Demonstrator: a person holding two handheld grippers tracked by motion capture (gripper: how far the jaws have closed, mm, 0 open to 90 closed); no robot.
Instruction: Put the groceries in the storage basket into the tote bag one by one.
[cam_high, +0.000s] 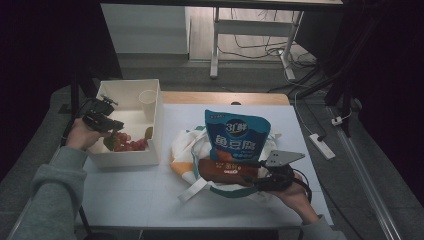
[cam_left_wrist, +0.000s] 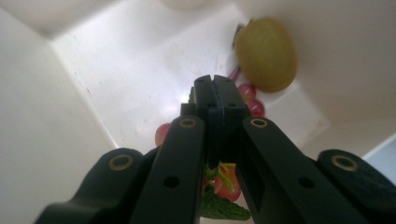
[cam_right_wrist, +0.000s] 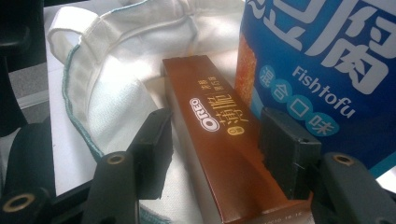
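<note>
My left gripper (cam_high: 114, 126) reaches into a white box (cam_high: 125, 159) at the table's left. Its jaws are pressed together (cam_left_wrist: 215, 88) on the green stem of a bunch of red grapes (cam_high: 129, 145), whose berries (cam_left_wrist: 254, 107) lie around and under the jaws. A brown Oreo box (cam_high: 225, 170) lies on a white tote bag (cam_high: 184, 145). My right gripper (cam_high: 256, 179) has one jaw on each long side of that Oreo box (cam_right_wrist: 219, 126), both pads touching it. A blue fish tofu bag (cam_high: 237, 134) stands upright just behind it.
The white box also holds a yellow-green fruit (cam_left_wrist: 266, 53) against its right wall and a paper cup (cam_high: 148, 100) in the far corner. A white power strip (cam_high: 321, 145) lies off the table's right edge. A desk frame (cam_high: 215, 45) stands beyond the table.
</note>
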